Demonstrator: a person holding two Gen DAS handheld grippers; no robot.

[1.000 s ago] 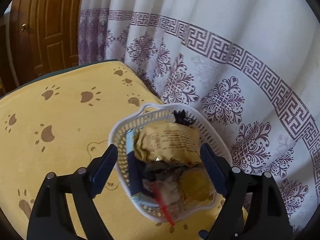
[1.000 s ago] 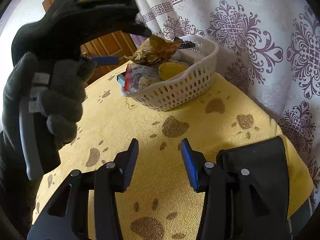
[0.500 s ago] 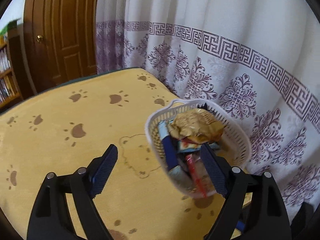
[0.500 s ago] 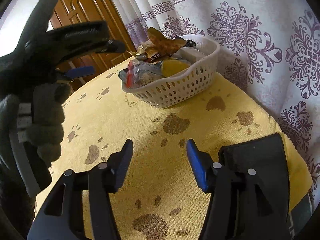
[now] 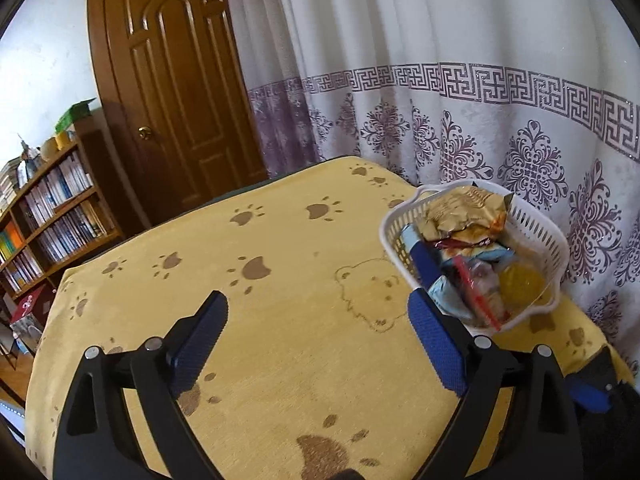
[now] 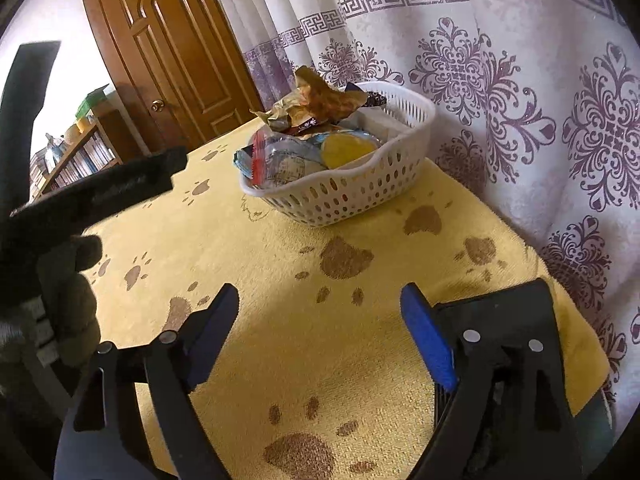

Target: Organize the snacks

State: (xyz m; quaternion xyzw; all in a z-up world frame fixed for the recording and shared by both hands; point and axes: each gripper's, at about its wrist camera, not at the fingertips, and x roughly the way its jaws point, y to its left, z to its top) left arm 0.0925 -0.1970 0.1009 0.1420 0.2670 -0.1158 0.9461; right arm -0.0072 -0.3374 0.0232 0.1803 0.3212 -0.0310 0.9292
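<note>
White plastic basket (image 6: 340, 196) of snacks (image 5: 464, 220) sits at the bench's (image 5: 280, 280) curtain-side edge. My left gripper (image 5: 318, 322) and right gripper (image 6: 320, 324) are opening, empty; only the right view shows my gloved left hand (image 6: 60, 300).

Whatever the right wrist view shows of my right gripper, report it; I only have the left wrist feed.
Observer: The right gripper hangs over the yellow paw-print cloth, short of the white basket; its jaws are opening, with nothing between them.
Operator: Now describe the basket's side facing it.
Observer: That wall is pierced with rows of oval holes, and its base rests flat on the cloth.
Operator: Tell me what holds the left gripper.
Observer: A gloved hand grips its handle at the left edge of the view. The jaws of that gripper are opening too, and they are empty.
</note>
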